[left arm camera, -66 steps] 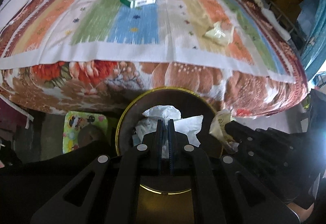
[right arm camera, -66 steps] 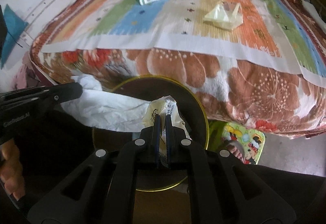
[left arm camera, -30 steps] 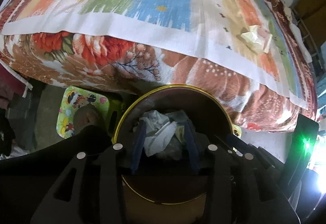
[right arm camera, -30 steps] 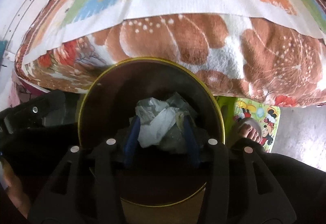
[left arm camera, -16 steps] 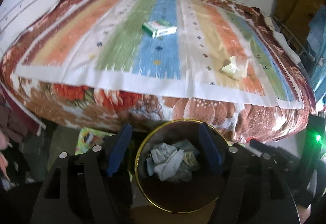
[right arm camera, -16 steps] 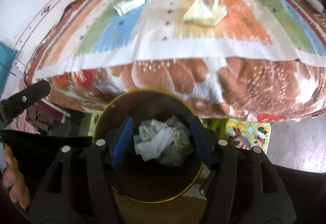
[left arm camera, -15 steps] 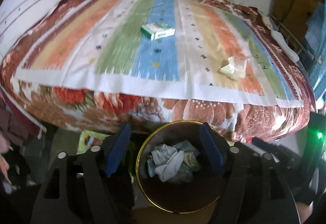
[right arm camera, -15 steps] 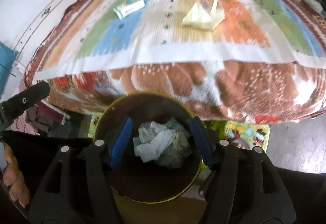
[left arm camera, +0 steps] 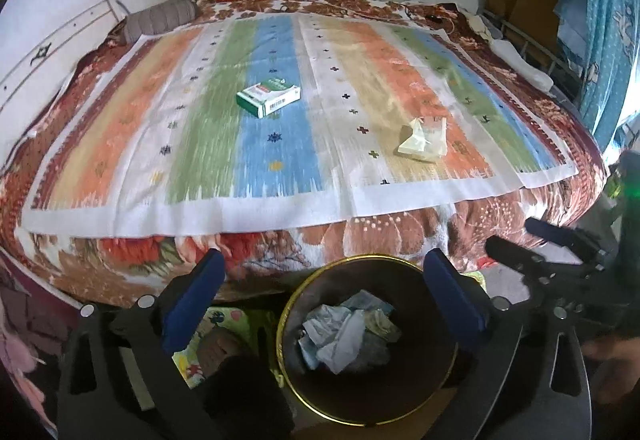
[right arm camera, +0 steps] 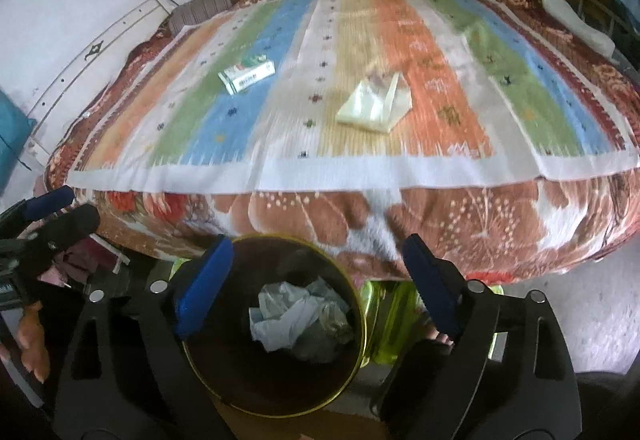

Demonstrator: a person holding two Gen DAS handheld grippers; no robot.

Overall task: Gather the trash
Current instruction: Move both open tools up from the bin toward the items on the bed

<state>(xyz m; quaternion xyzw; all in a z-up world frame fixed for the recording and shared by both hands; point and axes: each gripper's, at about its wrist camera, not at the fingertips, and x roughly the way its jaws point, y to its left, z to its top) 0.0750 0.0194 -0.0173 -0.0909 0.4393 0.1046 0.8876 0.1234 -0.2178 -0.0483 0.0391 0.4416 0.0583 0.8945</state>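
Observation:
A dark round bin with a gold rim (left arm camera: 288, 304) (right arm camera: 356, 304) stands on the floor by the bed and holds crumpled tissue and a wrapper (left arm camera: 344, 336) (right arm camera: 296, 312). My left gripper (left arm camera: 320, 296) is open and empty above the bin. My right gripper (right arm camera: 316, 280) is open and empty above it too. On the striped bedspread lie a green-and-white box (left arm camera: 268, 96) (right arm camera: 246, 73) and a crumpled pale plastic wrapper (left arm camera: 424, 139) (right arm camera: 376, 103), both well ahead of the grippers.
The bed (left arm camera: 120, 248) fills the view, with a grey rolled pillow (left arm camera: 160, 17) at its far left corner. A colourful mat (left arm camera: 224, 324) and a bare foot lie on the floor by the bin. A metal rack (left arm camera: 532, 51) stands at the right.
Both grippers opened and dropped the tissue and wrapper into the bin. They have since risen and tilted up, so more of the bed shows.

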